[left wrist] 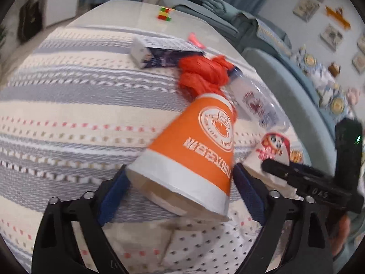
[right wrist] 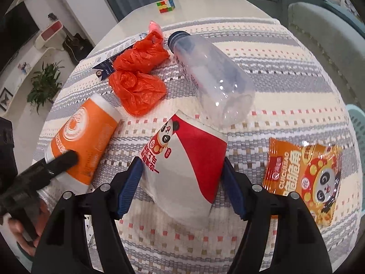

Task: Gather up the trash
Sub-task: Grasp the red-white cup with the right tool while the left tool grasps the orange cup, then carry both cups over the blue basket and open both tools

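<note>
1. Round pale surface (right wrist: 205, 2), mostly covered by a striped woven cloth (right wrist: 285, 68); bare only beyond the clear bottle (right wrist: 212, 77). Near rim hidden under both tongs. Plenty of empty cloth right of the bottle.
2. Teal chair (right wrist: 324, 36) right of the bottle, tight against the surface's edge. Pale blue latticed thing (right wrist: 358, 132) below it, cut off by the frame, so not identifiable.
3. Left of the bottle and off the surface: white shelving and a potted plant (right wrist: 43, 84), small and warped by the lens.
4. Bottle itself lying on its side, dark cap pointing away.
5. Right tongs (right wrist: 180, 162) spread wide around the red-and-white cup (right wrist: 194, 141), lying just this side of the bottle. Pads right at its walls; cannot tell whether pressing.
6. Left tongs (left wrist: 180, 169) also wide, straddling the broad end of the orange cup (left wrist: 196, 141), lying well left of the bottle. Left wrist view blurred, so grip or mere closeness cannot be told. Holding hand (right wrist: 27, 228) half cut off.
7. Orange snack packet (right wrist: 303, 178) flat, near-right of the bottle, apart from both cups.
8. Crumpled orange plastic bag (right wrist: 139, 77) just left of the bottle.
9. Dark blue box (left wrist: 159, 54) beyond the bag, partly hidden by it.
10. Colour cube (right wrist: 166, 5) on bare surface far beyond the bottle.
11. Pink scrap (right wrist: 154, 26) by the bottle's cap, too small to name.
</note>
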